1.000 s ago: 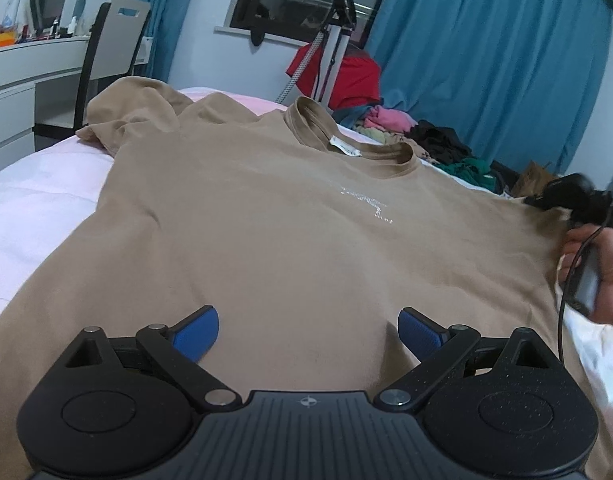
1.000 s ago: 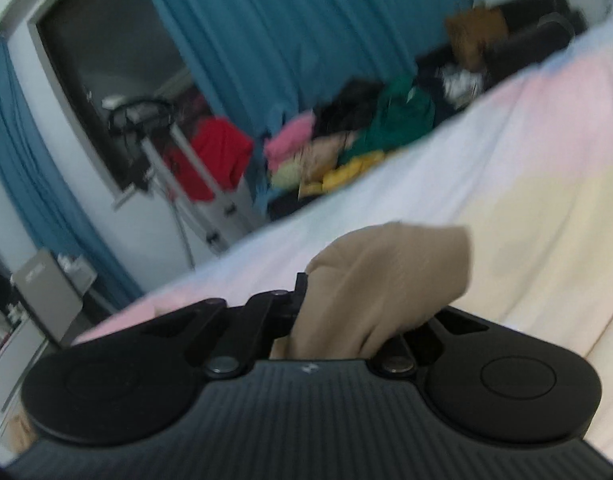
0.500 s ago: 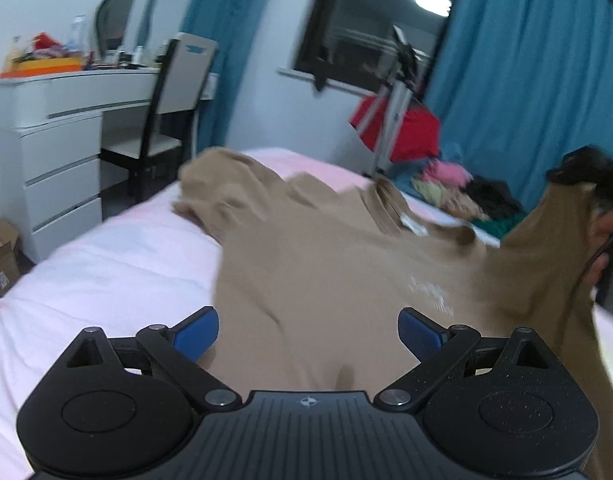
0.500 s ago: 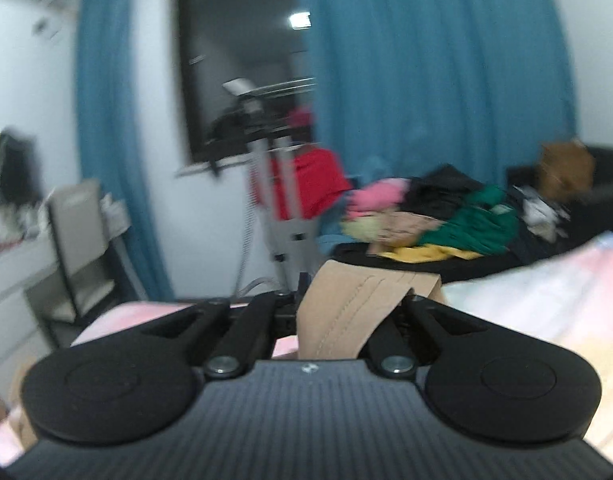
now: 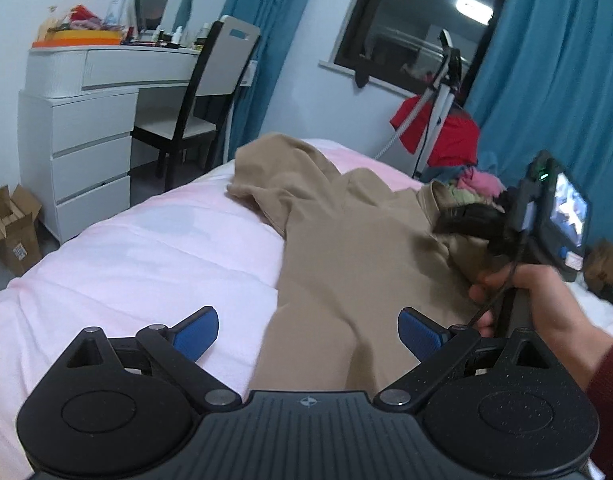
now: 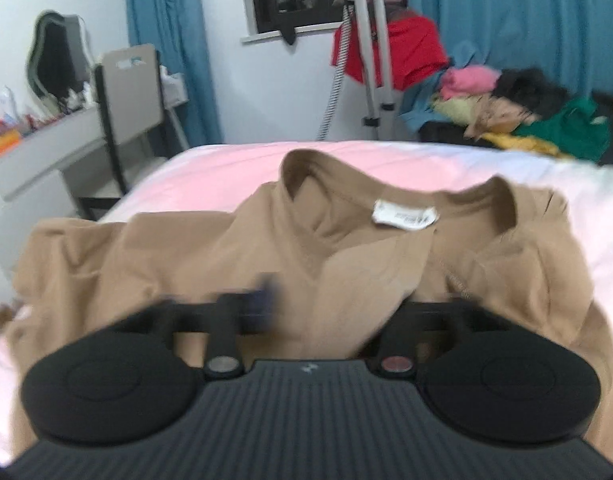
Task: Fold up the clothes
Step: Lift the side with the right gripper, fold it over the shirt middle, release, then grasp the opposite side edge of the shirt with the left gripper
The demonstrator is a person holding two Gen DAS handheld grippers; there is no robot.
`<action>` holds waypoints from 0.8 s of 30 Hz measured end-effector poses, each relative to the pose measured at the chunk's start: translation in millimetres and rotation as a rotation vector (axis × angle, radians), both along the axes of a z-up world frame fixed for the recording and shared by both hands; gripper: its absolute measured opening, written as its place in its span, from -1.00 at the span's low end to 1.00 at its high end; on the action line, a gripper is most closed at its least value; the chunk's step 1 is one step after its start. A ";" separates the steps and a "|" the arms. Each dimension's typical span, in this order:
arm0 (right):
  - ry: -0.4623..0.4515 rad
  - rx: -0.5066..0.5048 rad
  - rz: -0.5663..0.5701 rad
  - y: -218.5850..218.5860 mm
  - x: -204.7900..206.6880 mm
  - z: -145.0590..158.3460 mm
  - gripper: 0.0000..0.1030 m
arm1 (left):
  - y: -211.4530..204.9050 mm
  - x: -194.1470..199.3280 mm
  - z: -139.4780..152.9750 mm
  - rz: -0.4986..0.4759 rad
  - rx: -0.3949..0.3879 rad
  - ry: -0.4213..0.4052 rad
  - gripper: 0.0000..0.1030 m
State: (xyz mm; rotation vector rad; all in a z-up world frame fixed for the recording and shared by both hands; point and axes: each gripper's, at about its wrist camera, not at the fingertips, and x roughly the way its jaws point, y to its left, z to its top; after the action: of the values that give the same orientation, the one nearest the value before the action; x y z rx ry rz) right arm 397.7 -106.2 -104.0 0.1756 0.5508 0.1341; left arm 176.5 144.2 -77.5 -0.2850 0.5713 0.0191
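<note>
A tan T-shirt point(image 5: 346, 248) lies on the pink bed point(image 5: 166, 248), its right side folded over onto the body. In the right wrist view its collar and white label point(image 6: 404, 216) lie just ahead. My left gripper point(image 5: 308, 332) hovers open over the shirt's lower part, blue pads wide apart with nothing pinched. My right gripper point(image 6: 346, 308) is blurred and its jaws are opening. Loose tan cloth lies between them and covers the right finger. The left wrist view shows that gripper point(image 5: 478, 228) over the collar area, held by a hand point(image 5: 530, 292).
A white dresser point(image 5: 86, 140) and a chair point(image 5: 210, 92) stand left of the bed, with a cardboard box point(image 5: 10, 228) on the floor. Beyond the bed are a steamer stand point(image 6: 370, 52), a red garment point(image 6: 410, 48), a pile of clothes point(image 6: 526, 112) and blue curtains point(image 5: 546, 80).
My right gripper carried the shirt's side leftward over the body and spread its jaws from a shut grip. My left gripper moved left and slightly up, staying open.
</note>
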 end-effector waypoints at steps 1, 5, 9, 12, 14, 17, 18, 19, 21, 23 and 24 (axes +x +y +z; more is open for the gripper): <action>-0.005 0.015 0.012 -3.6 -7.6 4.9 0.64 | -2.6 1.0 -1.3 -0.008 0.004 0.004 0.90; -0.062 0.041 0.036 -19.3 -56.0 40.1 0.64 | -12.4 2.0 -3.3 -0.022 0.048 -0.007 0.90; -0.117 0.021 0.037 -33.2 -128.1 77.8 0.64 | -14.8 -2.5 -0.8 -0.025 0.037 -0.008 0.90; -0.148 0.001 0.038 -45.1 -196.0 100.2 0.64 | -18.5 -13.2 5.2 -0.031 0.047 -0.019 0.90; -0.163 0.010 0.031 -57.2 -243.6 111.6 0.64 | -23.9 -21.4 10.3 -0.041 0.063 -0.029 0.90; -0.161 0.080 0.021 -80.5 -304.7 114.8 0.64 | -33.1 -35.2 14.0 -0.074 0.073 -0.025 0.90; -0.168 0.101 0.019 -88.5 -323.2 111.9 0.64 | -36.7 -40.3 13.8 -0.089 0.076 -0.020 0.90; -0.178 0.110 0.009 -95.9 -339.1 107.5 0.64 | -40.1 -45.7 13.3 -0.103 0.082 -0.013 0.90; -0.190 0.117 -0.033 -110.1 -364.7 96.4 0.64 | -45.7 -56.5 12.2 -0.130 0.079 0.012 0.90; -0.182 0.139 -0.075 -123.4 -379.6 87.7 0.69 | -51.1 -68.7 11.8 -0.159 0.065 0.035 0.90; -0.175 0.146 -0.091 -128.6 -383.9 85.7 0.69 | -53.2 -76.2 11.9 -0.173 0.059 0.042 0.90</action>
State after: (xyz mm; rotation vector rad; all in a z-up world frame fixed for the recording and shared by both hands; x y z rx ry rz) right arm 13.9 -234.8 -18.3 0.3278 0.3584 0.1004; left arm 100.3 91.0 -65.7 -0.1772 0.6341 -0.1250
